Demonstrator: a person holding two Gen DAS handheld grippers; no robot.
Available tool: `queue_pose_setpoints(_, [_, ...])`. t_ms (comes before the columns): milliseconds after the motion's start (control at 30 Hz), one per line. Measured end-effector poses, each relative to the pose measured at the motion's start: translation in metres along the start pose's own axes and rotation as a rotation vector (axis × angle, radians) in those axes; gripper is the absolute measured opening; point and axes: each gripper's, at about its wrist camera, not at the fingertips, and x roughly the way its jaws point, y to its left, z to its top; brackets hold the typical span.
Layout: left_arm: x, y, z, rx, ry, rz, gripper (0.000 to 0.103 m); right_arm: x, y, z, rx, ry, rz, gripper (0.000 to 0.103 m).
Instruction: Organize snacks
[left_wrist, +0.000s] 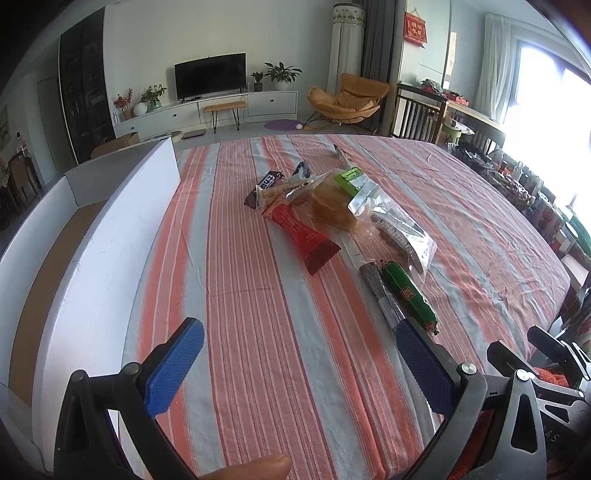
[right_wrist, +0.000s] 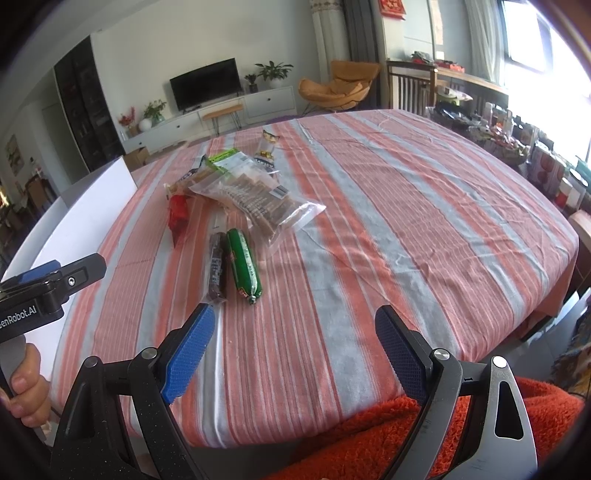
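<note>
Nearest the lenses, both claws hang spread wide over the striped cloth (left_wrist: 280, 332) with nothing between their blue pads: the left claw (left_wrist: 301, 341) sits over the near-left part of the counter, the right claw (right_wrist: 295, 328) over its near edge, above an orange fleece sleeve (right_wrist: 369, 435). A hand (right_wrist: 27, 384) grips the left tool's handle at the right view's left border. Just past the left claw's right pad lie 2 slim sticks side by side, a green sausage (left_wrist: 410, 295) and a dark brown bar (left_wrist: 380, 291), parallel and almost touching. Beyond them the snacks bunch into a loose heap near the counter's middle: a clear bag of brown biscuits (right_wrist: 258, 201) with a green label, a wrapped yellow cake (left_wrist: 332, 206), a red wrapper (left_wrist: 299, 232) pointing toward the near side, and a small dark packet (left_wrist: 267, 184) behind it. 1 more narrow packet (right_wrist: 267, 146) lies farther back. Along the counter's left edge stands an open white box (left_wrist: 110, 229) with a brown cardboard floor. Far off, a television (left_wrist: 210, 75) and an orange chair (left_wrist: 351, 99) stand by the wall.
</note>
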Motion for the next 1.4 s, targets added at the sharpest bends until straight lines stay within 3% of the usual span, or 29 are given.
queue_pose_setpoints(1400, [0.017,-0.001,-0.009,0.001,0.063,-0.009,0.103,0.0,0.001,0.0,-0.005,-0.018,0.0,0.091])
